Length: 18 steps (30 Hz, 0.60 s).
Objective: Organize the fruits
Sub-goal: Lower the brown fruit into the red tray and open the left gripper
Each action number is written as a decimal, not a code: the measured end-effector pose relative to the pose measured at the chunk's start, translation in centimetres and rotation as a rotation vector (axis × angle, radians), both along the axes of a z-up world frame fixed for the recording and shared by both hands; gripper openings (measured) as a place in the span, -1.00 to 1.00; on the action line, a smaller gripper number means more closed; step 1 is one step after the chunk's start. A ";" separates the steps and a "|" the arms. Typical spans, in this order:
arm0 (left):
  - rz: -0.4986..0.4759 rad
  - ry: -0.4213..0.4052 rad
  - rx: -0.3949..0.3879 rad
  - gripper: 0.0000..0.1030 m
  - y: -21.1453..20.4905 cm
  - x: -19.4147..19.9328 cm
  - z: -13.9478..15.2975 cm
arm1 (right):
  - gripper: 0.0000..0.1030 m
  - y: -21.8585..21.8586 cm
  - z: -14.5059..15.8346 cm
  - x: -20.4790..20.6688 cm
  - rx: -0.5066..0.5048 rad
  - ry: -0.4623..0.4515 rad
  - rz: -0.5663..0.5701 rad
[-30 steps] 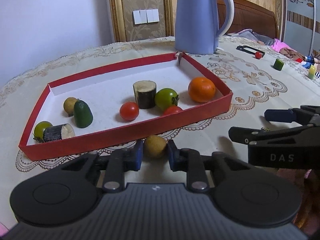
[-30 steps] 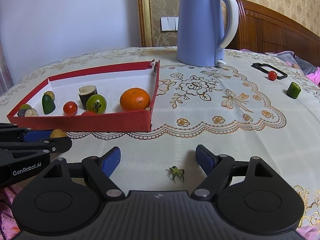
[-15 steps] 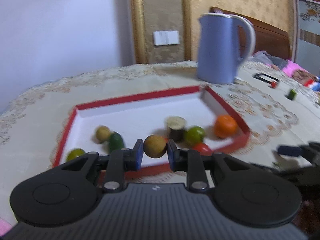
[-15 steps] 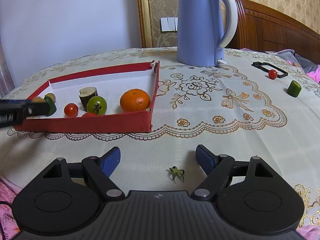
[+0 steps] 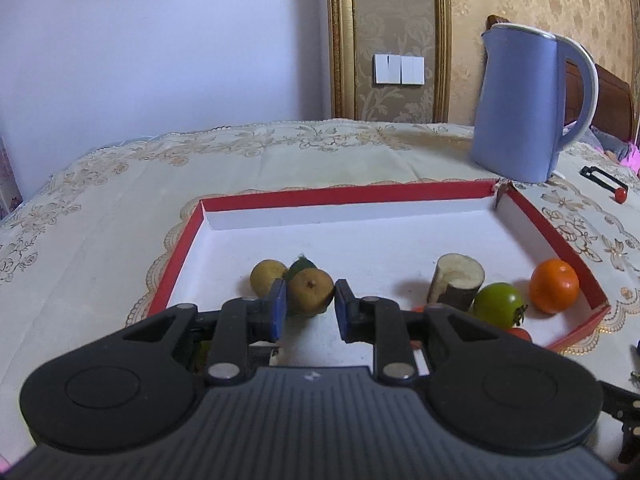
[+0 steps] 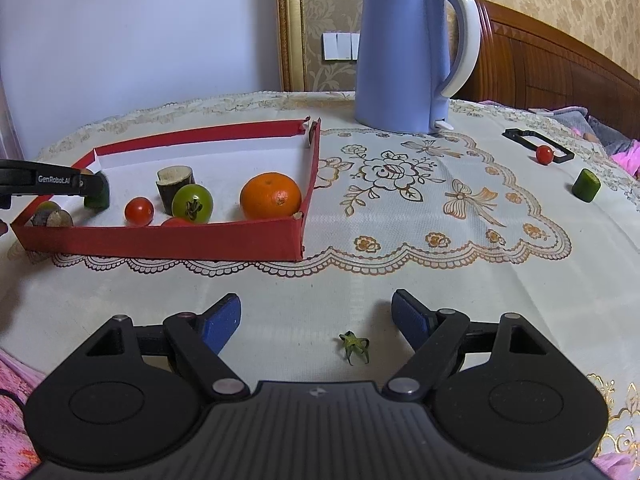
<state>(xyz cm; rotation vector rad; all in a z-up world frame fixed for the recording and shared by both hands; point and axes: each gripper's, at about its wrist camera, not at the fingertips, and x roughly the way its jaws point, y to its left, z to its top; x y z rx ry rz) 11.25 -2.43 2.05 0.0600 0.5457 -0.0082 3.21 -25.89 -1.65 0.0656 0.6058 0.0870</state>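
Note:
My left gripper (image 5: 310, 306) is shut on a small brown fruit (image 5: 311, 291) and holds it over the red tray (image 5: 344, 194), near its front left part. A second brown fruit (image 5: 267, 277) and a dark green fruit (image 5: 303, 266) lie just behind it. The tray also holds a cut cane piece (image 5: 456, 282), a green tomato (image 5: 498, 305) and an orange (image 5: 554, 286). My right gripper (image 6: 316, 320) is open and empty, low over the tablecloth, with a green stem (image 6: 354, 346) between its fingers. The left gripper also shows in the right wrist view (image 6: 52, 180).
A blue kettle (image 6: 408, 52) stands behind the tray. At the far right lie a red cherry tomato (image 6: 544, 154) on a black frame (image 6: 520, 136) and a green cucumber piece (image 6: 586, 185). The tray (image 6: 160, 236) has raised red walls.
My left gripper has lifted the brown fruit from the tablecloth in front of the tray and carried it over the front wall into the tray. The right gripper has stayed put.

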 end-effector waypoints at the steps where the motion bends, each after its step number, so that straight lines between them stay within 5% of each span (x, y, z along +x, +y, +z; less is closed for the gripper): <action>1: -0.001 -0.004 0.004 -0.55 -0.1 0.0 0.0 | 0.60 0.1 0.0 0.0 -0.006 0.001 0.000; 18: 0.039 0.028 0.022 -0.36 0.0 0.7 -1.3 | 0.60 0.2 0.0 0.1 -0.013 0.003 0.000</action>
